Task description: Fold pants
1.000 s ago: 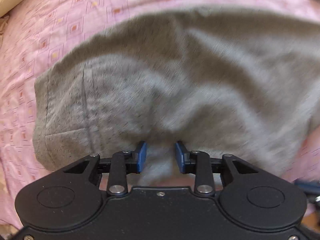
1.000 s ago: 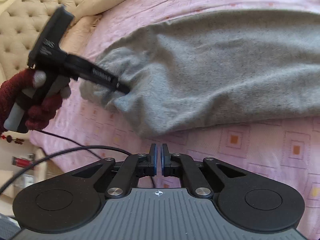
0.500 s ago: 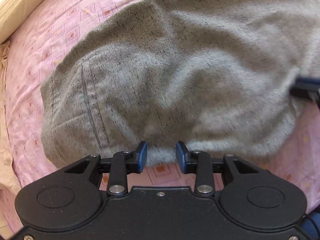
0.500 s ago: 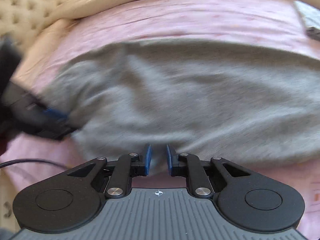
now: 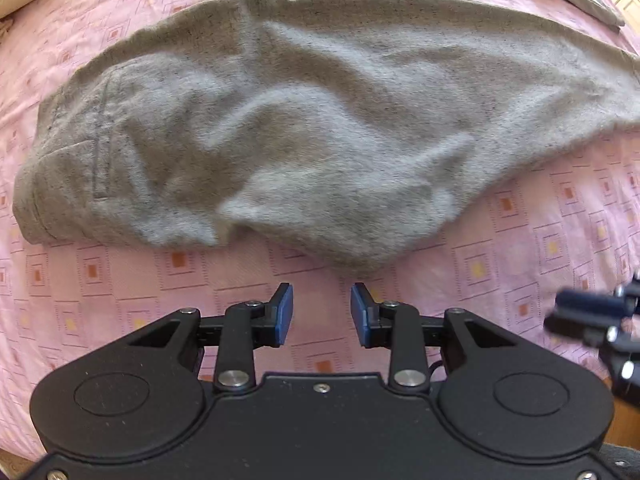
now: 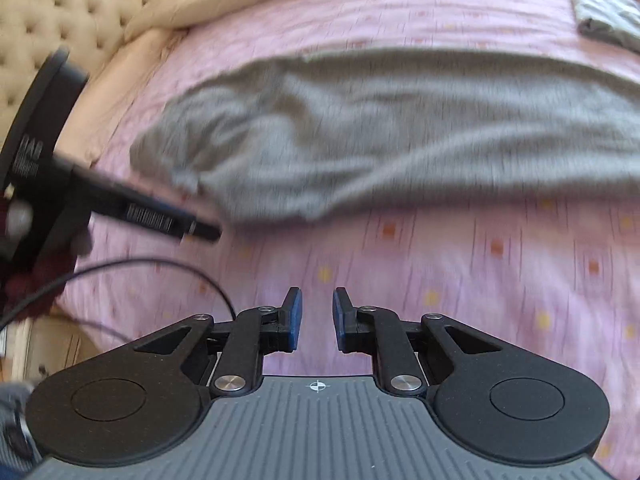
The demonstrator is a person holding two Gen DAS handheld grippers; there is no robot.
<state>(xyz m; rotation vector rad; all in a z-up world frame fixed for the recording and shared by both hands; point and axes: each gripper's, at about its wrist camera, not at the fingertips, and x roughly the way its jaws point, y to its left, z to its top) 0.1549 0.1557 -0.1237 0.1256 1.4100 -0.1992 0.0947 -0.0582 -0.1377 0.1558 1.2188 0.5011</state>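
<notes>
Left wrist view: grey knit fleece pants (image 5: 320, 128), soft, limp (judged light); hold at waistband. Left gripper (image 5: 322, 312), right gripper (image 6: 317, 318): parted, empty.

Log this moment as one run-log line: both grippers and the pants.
left gripper: open, empty | right gripper: open, empty, jaws just opened | grey pants: flat on pink bedsheet, rumpled, clear of both grippers

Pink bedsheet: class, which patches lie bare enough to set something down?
The strip of bedsheet between the grey pants and the left gripper lies bare. So does the band beyond the pants, up to the folded grey cloth.
</notes>
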